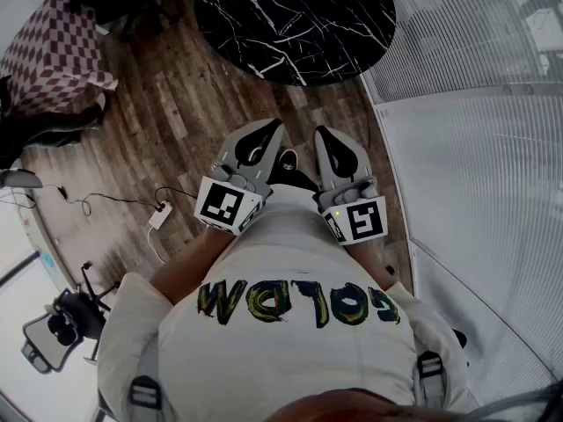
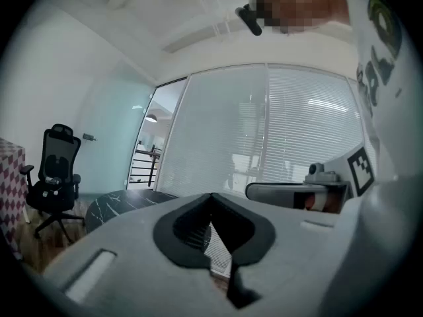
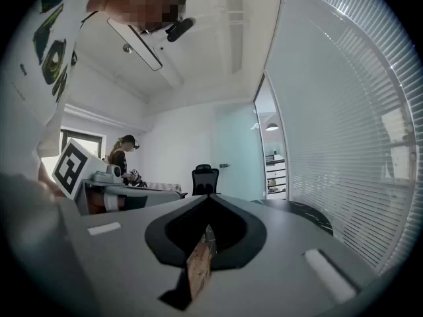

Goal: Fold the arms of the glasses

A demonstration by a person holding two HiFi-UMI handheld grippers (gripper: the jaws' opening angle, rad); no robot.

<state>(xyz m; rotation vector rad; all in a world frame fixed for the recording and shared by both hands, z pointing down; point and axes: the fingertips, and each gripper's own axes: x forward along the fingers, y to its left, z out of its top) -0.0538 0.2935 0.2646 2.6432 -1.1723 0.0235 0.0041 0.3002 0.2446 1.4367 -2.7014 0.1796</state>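
Note:
No glasses show in any view. Both grippers are held close against the person's white shirt point(image 1: 290, 323), side by side and pointing away from the body over the wooden floor. My left gripper point(image 1: 262, 139) has its grey jaws pressed together at the tip, with nothing between them; in its own view the left gripper point(image 2: 211, 200) shows only a thin slit. My right gripper point(image 1: 330, 143) is likewise shut and empty, and in its own view the right gripper point(image 3: 210, 202) has its jaws meeting at a point. Each gripper shows in the other's view, the right gripper point(image 2: 297, 191) and the left gripper point(image 3: 112, 187).
A round black marble table point(image 1: 295, 16) stands ahead. A checkered cloth-covered seat point(image 1: 53, 51) is at the far left, and a white power strip point(image 1: 158, 216) with its cable lies on the floor. A blind-covered glass wall point(image 1: 475, 148) runs along the right. An office chair point(image 2: 56, 174) and another person point(image 3: 122, 154) are farther off.

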